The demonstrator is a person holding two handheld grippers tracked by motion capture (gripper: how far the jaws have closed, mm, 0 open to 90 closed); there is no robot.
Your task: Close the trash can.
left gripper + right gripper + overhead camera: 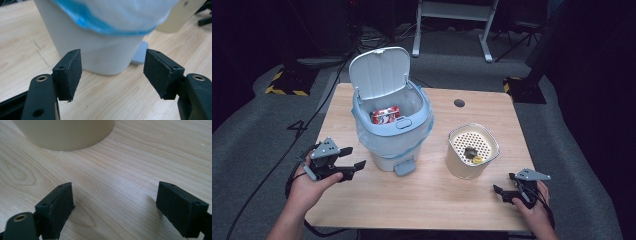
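A recording studio — dark surroundings, floor cables (pixel 362 37), equipment stands (pixel 452 15).

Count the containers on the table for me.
2. The white bin, lid up, stands left of centre; the beige tub with a perforated insert sits to its right. Nothing seems hidden behind them.

Table brightly lit — surroundings dark, bin blurred.

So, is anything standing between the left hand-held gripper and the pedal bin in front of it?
Nothing visible: the left hand-held gripper is open and empty, with bare table between it and the white pedal bin.
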